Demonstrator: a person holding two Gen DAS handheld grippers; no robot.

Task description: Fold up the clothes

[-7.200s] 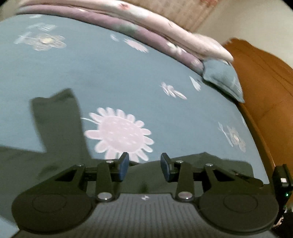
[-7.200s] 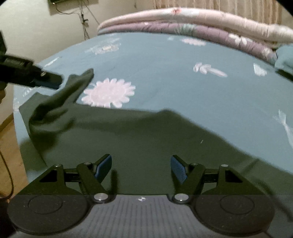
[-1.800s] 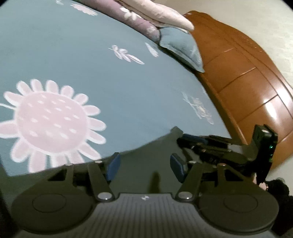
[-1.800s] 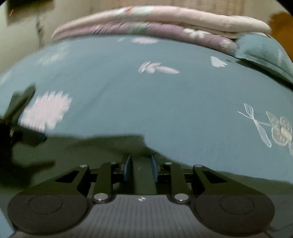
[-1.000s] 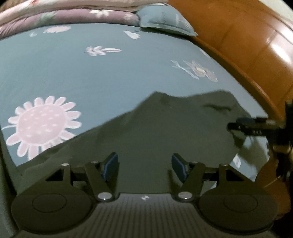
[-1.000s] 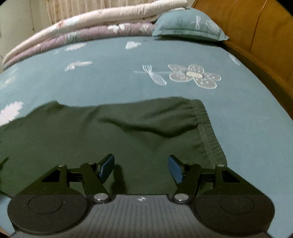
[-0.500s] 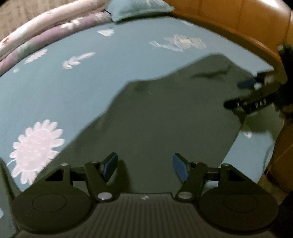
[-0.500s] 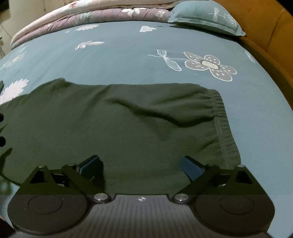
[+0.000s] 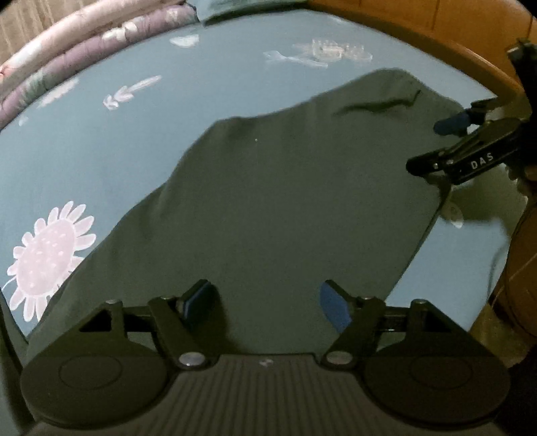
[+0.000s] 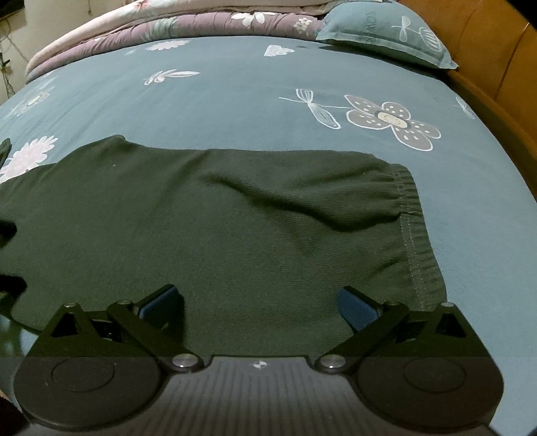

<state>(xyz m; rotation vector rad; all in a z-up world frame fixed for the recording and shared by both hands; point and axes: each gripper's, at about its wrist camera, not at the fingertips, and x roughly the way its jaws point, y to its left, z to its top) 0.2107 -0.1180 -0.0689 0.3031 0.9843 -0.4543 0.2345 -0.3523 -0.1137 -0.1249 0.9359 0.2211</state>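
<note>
1. Dark green trousers point(image 10: 235, 228) are being laid flat on a teal floral bedspread point(image 10: 235, 100), spread out just ahead of the right gripper point(image 10: 258, 302), with the elastic waistband point(image 10: 412, 214) lying ahead and to that gripper's right.

2. The right gripper is being shown with its jaws freshly opened to their widest; a second ago they were markedly narrower, and nothing is being pinched between the blue pads point(image 10: 355, 308) now, the cloth merely lying beneath them.

3. The left gripper point(image 9: 265, 302) is being held over the other part of the garment, its jaws having been opened a little further and standing fairly wide, with no fabric being gripped.

4. The garment, seen rumpled and lifted in places seconds earlier, is now being left smooth and full-length on the bed, with only a shallow crease ahead of the right gripper.

5. The release is being read as the end of the spreading step; a fresh grip on an edge is judged to be needed before any fold is made.

6. A pillow point(image 10: 386, 37) and rolled quilts point(image 10: 167, 23) are being left untouched far ahead.
</note>
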